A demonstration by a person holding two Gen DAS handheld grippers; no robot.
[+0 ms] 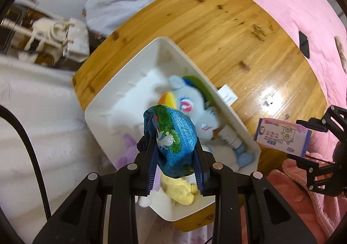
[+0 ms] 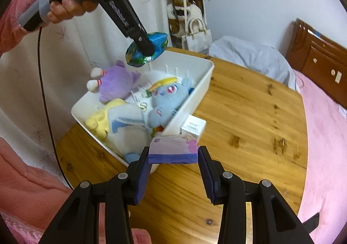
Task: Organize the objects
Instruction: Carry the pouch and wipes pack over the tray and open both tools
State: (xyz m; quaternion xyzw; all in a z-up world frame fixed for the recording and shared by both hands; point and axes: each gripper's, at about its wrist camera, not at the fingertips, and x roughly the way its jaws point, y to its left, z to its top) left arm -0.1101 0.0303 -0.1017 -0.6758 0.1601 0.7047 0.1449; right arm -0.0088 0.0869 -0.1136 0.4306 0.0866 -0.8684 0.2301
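Observation:
My left gripper (image 1: 175, 157) is shut on a shiny blue foil pouch (image 1: 173, 137) and holds it above the white bin (image 1: 134, 66); it also shows in the right wrist view (image 2: 147, 48) with the pouch (image 2: 160, 39). The bin (image 2: 201, 83) holds a blue plush pony (image 2: 167, 100), a purple plush (image 2: 115, 83) and a yellow-and-white plush (image 2: 117, 118). My right gripper (image 2: 173, 157) is shut on a purple-and-pink tissue pack (image 2: 173, 150) just above the table by the bin's near corner; the pack also shows in the left wrist view (image 1: 282, 137).
The bin stands on a round wooden table (image 2: 249, 113). A small white box (image 2: 193, 126) lies against the bin's side. A pink bed (image 2: 325, 135) lies to the right, with a white bag (image 2: 197, 38) and clutter behind the table.

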